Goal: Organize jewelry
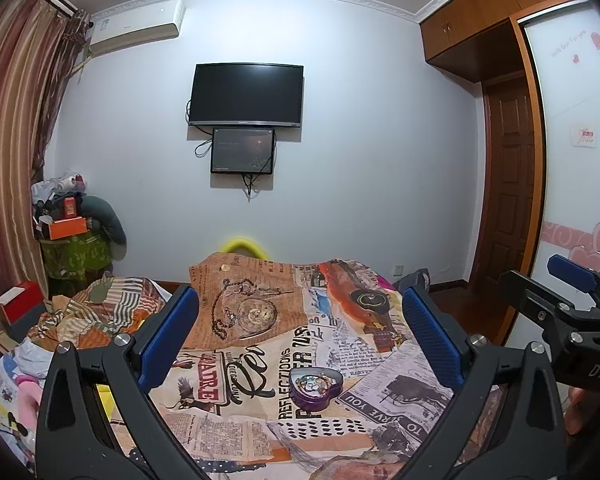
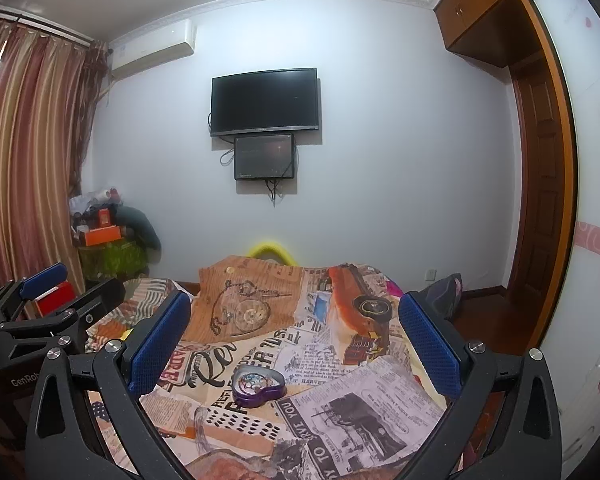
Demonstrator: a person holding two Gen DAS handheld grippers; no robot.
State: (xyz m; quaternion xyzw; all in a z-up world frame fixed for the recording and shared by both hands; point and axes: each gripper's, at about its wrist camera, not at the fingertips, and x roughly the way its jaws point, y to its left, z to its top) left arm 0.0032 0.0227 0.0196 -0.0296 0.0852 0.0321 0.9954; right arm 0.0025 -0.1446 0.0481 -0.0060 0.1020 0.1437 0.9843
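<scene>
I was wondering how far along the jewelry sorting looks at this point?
Already done: some colourful pieces lie inside the open purple heart tin on the printed cloth. In hand: nothing; the left gripper and the right gripper are both open and empty above the cloth. Left: I can't make out any loose jewelry outside the tin, and no lid is visible.

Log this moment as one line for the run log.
left gripper: open, empty | right gripper: open, empty | heart-shaped tin: lid off, jewelry inside, on printed cloth | contact: none
</scene>
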